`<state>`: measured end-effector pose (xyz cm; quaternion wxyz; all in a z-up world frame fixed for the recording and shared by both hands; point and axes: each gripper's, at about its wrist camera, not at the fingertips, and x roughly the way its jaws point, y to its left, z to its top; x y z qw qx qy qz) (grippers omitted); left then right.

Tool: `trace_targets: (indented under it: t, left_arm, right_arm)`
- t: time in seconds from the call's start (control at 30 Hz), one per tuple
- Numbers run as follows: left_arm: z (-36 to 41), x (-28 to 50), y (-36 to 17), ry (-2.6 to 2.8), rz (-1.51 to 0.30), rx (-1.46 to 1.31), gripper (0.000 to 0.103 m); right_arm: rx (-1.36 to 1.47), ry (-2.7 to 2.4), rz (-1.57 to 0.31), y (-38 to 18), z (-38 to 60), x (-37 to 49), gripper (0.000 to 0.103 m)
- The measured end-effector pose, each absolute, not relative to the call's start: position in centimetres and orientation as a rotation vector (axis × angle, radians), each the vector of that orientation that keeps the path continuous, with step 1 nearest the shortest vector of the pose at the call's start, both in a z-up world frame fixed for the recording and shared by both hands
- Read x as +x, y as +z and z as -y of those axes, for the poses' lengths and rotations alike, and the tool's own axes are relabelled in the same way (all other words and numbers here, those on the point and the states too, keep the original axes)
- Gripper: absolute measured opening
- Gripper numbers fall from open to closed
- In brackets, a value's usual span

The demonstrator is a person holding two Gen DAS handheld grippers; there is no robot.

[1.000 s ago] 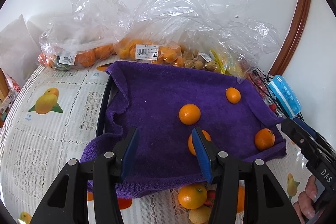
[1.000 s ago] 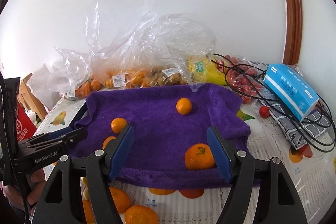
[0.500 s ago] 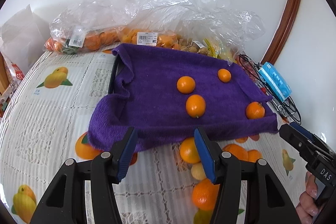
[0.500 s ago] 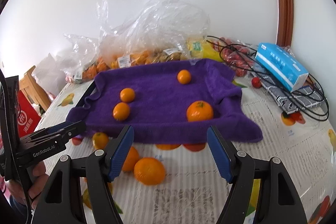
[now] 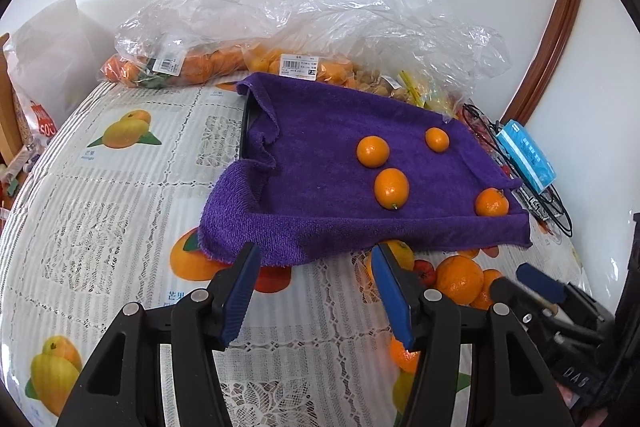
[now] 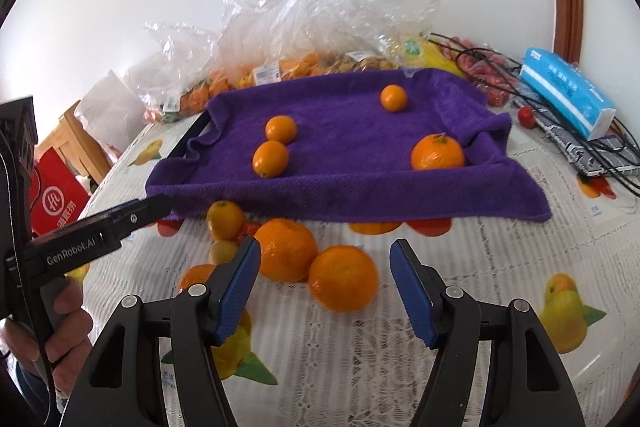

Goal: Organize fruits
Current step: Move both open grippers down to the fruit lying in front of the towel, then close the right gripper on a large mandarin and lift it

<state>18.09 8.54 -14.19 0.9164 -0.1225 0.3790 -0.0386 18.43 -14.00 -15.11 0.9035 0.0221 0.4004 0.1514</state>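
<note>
**Both grippers open above loose oranges at the towel's near edge**

A round table covered with a white lace-patterned tablecloth printed with fruit [image 6: 360,367] carries a purple terry towel draped over a dark tray [image 6: 360,131]. Four orange citrus fruits lie on the towel: a small round one [image 6: 393,98] towards its far right corner, two mid-sized ones [image 6: 281,129] [image 6: 270,158] touching each other left of centre, and a larger stalked one [image 6: 438,151] near its right edge.

Off the towel, just past its near edge, more fruit sits on the tablecloth: two large oranges [image 6: 286,249] [image 6: 344,277] touching each other, with smaller yellow-orange fruits [image 6: 225,215] to their left.

The right gripper [image 6: 325,281], with black arms and blue pads, has just been closing a little but its jaws are parted, with nothing pressed between them; the nearer large orange shows in the gap. The left gripper [image 5: 313,293] has been opening, and its jaws stand apart over bare tablecloth at the towel's near edge, gripping nothing.

Clear plastic bags of fruit [image 5: 320,19] line the table's far edge. A blue tissue pack [image 6: 568,91] and black cables [image 6: 616,147] lie at the right edge.
</note>
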Motion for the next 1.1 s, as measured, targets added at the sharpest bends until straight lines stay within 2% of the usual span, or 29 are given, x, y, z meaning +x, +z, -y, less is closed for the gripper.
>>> trace_targets:
  t: [0.6, 0.73, 0.87, 1.0, 1.1]
  left_arm:
    - [-9.4, 18.4, -14.1, -0.052, -0.789, -0.293, 0.056]
    - [-9.7, 18.6, -14.2, -0.047, -0.797, -0.309, 0.056]
    - [-10.0, 18.9, -14.4, -0.057, -0.810, -0.330, 0.056]
    - [-9.9, 18.9, -14.5, -0.055, -0.812, -0.327, 0.056]
    - [-9.8, 18.9, -14.5, -0.055, -0.815, -0.324, 0.056]
  right_arm:
    - [0.008, 0.315, -0.876, -17.1, 11.9, 21.2, 0.069]
    - [0.013, 0.314, -0.854, -16.9, 12.2, 20.8, 0.061]
    - [0.063, 0.324, -0.845, -16.4, 13.2, 20.7, 0.044]
    - [0.046, 0.325, -0.862, -16.6, 13.6, 20.8, 0.045]
    - [0.021, 0.317, -0.888, -17.2, 13.7, 20.6, 0.052]
